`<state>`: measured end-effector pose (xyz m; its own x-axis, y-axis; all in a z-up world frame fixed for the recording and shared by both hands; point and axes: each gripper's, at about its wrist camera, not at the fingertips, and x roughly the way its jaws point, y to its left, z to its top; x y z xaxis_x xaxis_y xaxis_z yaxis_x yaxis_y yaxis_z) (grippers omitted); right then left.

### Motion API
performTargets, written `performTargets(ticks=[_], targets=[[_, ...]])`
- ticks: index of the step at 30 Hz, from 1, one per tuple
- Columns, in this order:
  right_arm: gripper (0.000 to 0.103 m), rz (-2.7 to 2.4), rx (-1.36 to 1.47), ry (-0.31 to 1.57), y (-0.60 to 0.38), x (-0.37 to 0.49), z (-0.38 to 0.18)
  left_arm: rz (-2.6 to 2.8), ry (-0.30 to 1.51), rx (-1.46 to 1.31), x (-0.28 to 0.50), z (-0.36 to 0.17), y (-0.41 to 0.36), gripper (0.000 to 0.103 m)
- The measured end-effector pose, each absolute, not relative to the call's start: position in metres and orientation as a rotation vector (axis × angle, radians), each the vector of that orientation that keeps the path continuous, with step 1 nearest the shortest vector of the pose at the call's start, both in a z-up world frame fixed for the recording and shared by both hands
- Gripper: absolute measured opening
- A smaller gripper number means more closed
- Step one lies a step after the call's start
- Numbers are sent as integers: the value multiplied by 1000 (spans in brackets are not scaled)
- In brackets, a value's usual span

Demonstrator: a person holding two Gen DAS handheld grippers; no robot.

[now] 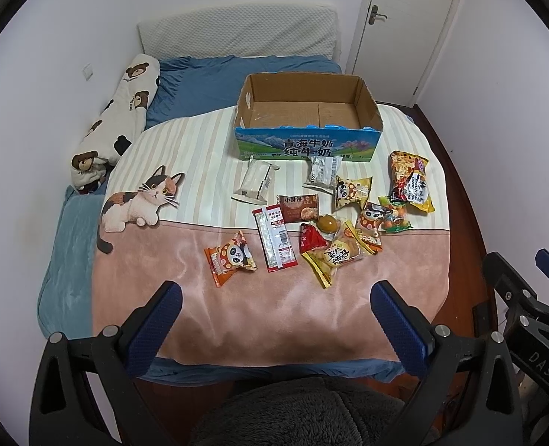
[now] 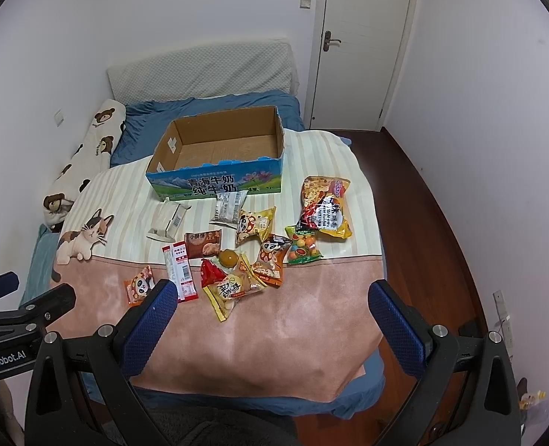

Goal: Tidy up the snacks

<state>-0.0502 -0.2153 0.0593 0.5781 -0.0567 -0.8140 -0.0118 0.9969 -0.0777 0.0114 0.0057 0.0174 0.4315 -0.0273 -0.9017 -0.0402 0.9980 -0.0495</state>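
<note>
Several snack packets lie scattered on a pink and striped blanket (image 1: 237, 316) on the bed. Among them are an orange panda packet (image 1: 229, 260), a long red and white packet (image 1: 274, 239), a yellow packet (image 1: 335, 258) and a big red noodle bag (image 1: 410, 180). An open, empty cardboard box (image 1: 307, 141) stands behind them; it also shows in the right wrist view (image 2: 215, 182). My left gripper (image 1: 276, 297) is open and empty, held above the blanket's near edge. My right gripper (image 2: 272, 297) is open and empty beside it, to the right.
A bear-print bolster (image 1: 114, 122) lies along the left wall. A blue pillow (image 1: 215, 78) and a padded headboard (image 1: 237, 29) are behind the box. A white door (image 2: 359, 48) is at the back right. Dark wood floor (image 2: 423, 204) runs along the bed's right side.
</note>
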Motion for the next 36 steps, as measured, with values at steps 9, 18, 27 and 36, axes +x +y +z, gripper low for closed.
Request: performTargets(ticks=[9, 18, 27, 36], targets=[[103, -31, -71, 956, -213, -47, 59, 5, 1126, -73, 14, 16, 6, 103], [103, -38, -65, 949, -210, -44, 57, 4, 1127, -72, 15, 14, 7, 103], [103, -34, -45, 962, -211, -38, 52, 7, 1121, -78, 15, 11, 9, 103], [103, -71, 129, 1092, -250, 24, -11, 96, 1220, -231, 78, -67, 33, 103]])
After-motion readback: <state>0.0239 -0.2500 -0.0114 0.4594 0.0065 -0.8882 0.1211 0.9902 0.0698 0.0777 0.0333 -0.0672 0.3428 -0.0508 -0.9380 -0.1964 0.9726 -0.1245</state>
